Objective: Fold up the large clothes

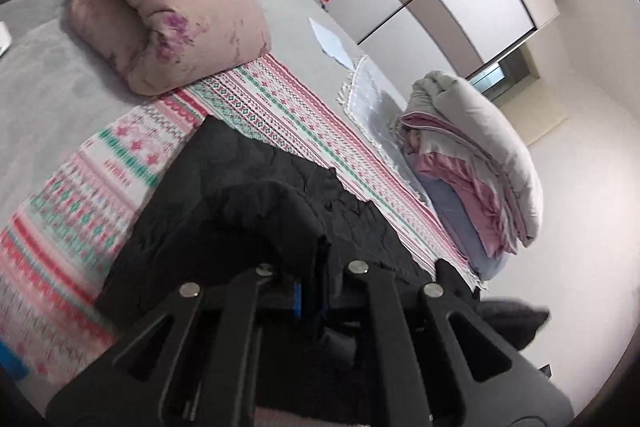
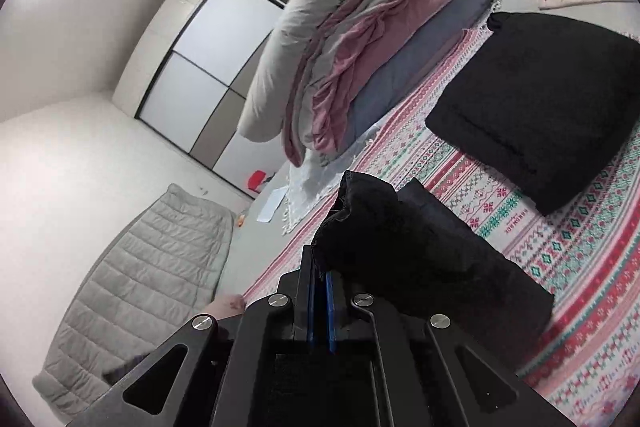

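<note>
Both hand-held grippers (image 1: 308, 291) (image 2: 320, 283) angle downward, each pinching the black garment (image 2: 420, 251).

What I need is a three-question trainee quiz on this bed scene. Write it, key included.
1. True or false: the right tool is shut on the black garment.
2. What does the folded black piece lie on? A) a wooden table B) the patterned blanket C) bare floor
3. Fill in: in the left wrist view, the folded floral quilt is mainly ____ in colour.

Key: 1 true; 2 B; 3 pink.
</note>
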A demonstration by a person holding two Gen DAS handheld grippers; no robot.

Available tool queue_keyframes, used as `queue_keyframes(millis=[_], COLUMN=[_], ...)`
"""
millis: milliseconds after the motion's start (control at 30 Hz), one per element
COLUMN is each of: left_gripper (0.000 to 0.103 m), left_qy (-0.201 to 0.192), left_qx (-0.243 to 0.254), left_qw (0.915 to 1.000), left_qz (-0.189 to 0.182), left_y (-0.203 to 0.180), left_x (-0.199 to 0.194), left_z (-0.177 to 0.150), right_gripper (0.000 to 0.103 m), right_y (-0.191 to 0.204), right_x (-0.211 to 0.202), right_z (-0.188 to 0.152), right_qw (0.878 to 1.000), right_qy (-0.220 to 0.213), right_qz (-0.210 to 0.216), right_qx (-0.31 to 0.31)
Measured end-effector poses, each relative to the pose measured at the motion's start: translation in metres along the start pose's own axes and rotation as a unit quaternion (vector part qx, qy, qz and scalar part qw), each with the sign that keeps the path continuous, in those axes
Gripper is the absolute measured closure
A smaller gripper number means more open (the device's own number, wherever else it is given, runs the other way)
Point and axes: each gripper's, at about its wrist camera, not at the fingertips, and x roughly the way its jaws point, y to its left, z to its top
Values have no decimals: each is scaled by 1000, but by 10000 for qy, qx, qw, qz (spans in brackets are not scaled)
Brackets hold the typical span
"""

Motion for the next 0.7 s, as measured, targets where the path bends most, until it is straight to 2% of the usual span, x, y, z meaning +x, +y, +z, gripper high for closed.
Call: queue_keyframes(millis=[167,267,367,433,567,700], left_gripper=[95,94,92,92,93,94], left_qy=[335,613,965,1131,1172,949], left_qx=[-21,101,-12,124,422,367], left_qw=[9991,9968,9922,9893,9858,9886], left_qz=[278,506,793,915,1129,1113], left_y=[-4,-1,16,23,22,6], left_x=[69,115,157,177,192,177], left_z=[32,51,54,50,39,53], right_gripper=[99,99,98,98,98,98], right_y=[-8,-20,-52,-79,-85,-70], right_x=[76,132,185,214,221,211], right_z=[20,31,27,16,17,27], right_qw=[9985,9942,9863,9787,9777,9804], right_qy=[243,480,895,1261,1299,1049], right_qz=[-496,-954,-1369,-1579,-1632,-1667], right_qx=[62,96,222,370,248,-14])
